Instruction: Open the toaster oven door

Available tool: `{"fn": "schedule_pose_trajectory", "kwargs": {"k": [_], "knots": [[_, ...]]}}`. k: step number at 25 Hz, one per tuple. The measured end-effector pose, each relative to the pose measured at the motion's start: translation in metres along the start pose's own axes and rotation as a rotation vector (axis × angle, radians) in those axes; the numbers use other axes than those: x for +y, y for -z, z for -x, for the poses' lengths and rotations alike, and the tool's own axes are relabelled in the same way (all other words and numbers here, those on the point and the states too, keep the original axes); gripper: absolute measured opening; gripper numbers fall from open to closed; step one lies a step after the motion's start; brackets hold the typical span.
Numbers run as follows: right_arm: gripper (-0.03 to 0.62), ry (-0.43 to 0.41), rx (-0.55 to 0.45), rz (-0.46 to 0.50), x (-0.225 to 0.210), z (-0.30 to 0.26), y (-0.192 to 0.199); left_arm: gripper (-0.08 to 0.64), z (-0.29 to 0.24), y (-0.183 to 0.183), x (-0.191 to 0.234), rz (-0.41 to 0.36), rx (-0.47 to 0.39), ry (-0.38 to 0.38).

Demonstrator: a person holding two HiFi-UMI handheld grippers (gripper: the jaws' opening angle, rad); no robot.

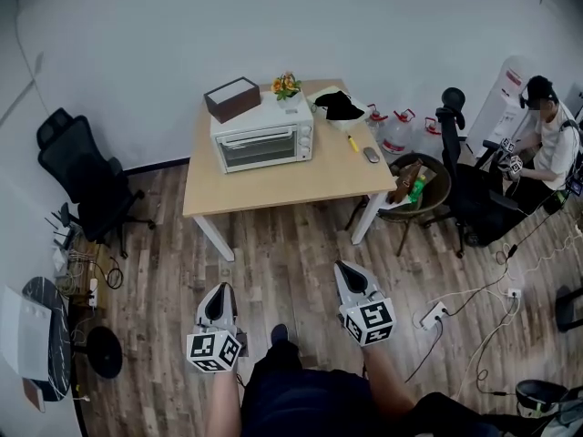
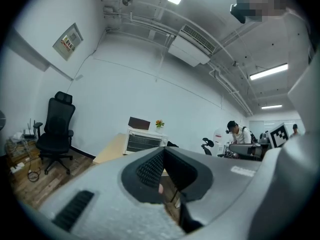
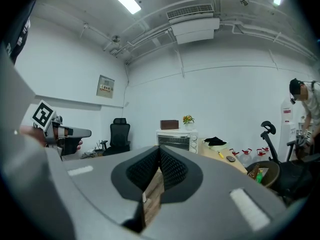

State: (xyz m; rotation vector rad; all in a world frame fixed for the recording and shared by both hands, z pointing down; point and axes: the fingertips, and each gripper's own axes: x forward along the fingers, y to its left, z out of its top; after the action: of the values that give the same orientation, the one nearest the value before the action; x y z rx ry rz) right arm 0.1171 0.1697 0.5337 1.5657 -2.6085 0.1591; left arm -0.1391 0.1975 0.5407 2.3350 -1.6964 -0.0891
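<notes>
A white toaster oven (image 1: 264, 139) stands at the back of the wooden table (image 1: 273, 185), its glass door closed. It also shows far off in the left gripper view (image 2: 144, 140) and the right gripper view (image 3: 176, 140). Both grippers hang low over the wood floor, well short of the table. My left gripper (image 1: 219, 291) is shut with nothing in it, its jaws meeting at the tips (image 2: 163, 154). My right gripper (image 1: 347, 269) is likewise shut and empty (image 3: 159, 151).
A brown box (image 1: 232, 98) and flowers (image 1: 286, 85) sit on the oven; black cloth (image 1: 339, 106) lies beside it. A black office chair (image 1: 82, 176) stands left. At right are a cluttered stool (image 1: 414, 185), a seated person (image 1: 547, 135), and a power strip (image 1: 433, 315) with cables.
</notes>
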Motion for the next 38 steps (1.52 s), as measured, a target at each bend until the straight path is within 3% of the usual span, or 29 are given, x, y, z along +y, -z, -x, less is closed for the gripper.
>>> {"fn": "schedule_pose_trajectory", "kwargs": {"k": [6, 16, 26, 32, 38], "knots": [[0.006, 0.019, 0.015, -0.003, -0.007, -0.032, -0.008, -0.005, -0.036, -0.005, 0.028, 0.025, 0.05, -0.02], [0.006, 0.017, 0.035, -0.002, -0.008, -0.099, -0.038, -0.005, -0.089, -0.048, 0.063, 0.034, 0.035, 0.014], [0.006, 0.05, 0.022, 0.014, 0.003, -0.164, -0.05, -0.005, -0.133, -0.074, 0.117, 0.002, 0.024, 0.049], [0.006, 0.09, 0.016, 0.012, 0.001, -0.182, -0.05, -0.005, -0.16, -0.075, 0.13, -0.002, 0.035, 0.094], [0.007, 0.112, 0.017, -0.007, -0.005, -0.194, -0.049, -0.005, -0.18, -0.081, 0.135, -0.045, 0.049, 0.079]]}}
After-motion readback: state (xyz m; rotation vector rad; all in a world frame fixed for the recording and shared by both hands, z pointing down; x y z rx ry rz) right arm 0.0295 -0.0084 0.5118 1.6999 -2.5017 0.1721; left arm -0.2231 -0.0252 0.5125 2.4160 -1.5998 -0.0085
